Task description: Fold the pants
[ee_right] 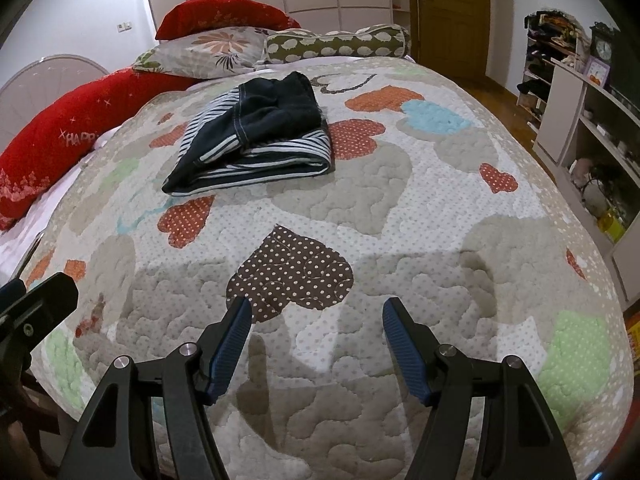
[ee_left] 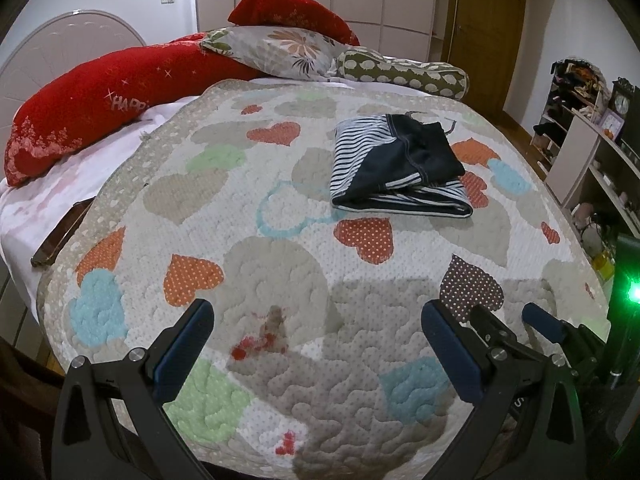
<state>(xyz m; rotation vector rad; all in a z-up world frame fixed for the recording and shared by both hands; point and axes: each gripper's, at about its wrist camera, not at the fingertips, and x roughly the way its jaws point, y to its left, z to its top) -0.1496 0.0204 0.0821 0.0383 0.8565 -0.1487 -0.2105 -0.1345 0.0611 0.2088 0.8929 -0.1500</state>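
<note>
Dark navy pants [ee_left: 400,168] with a blue-and-white striped lining lie folded into a compact bundle on the heart-patterned quilt [ee_left: 280,272], toward the far side of the bed. The right wrist view shows the same pants [ee_right: 256,136] at upper left of centre. My left gripper [ee_left: 316,320] hovers over the near part of the quilt, well short of the pants, open with nothing between its blue pads. My right gripper [ee_right: 318,316] is likewise open and empty over the brown dotted heart [ee_right: 292,272]. The right gripper [ee_left: 504,320] also shows at the left wrist view's lower right.
Red pillows [ee_left: 92,100], a floral pillow [ee_left: 276,48] and a green bolster [ee_left: 400,72] line the bed's head. A dark flat object [ee_left: 60,240] lies at the quilt's left edge. Shelves with clutter [ee_right: 592,128] stand to the right, a wooden door [ee_right: 452,12] beyond.
</note>
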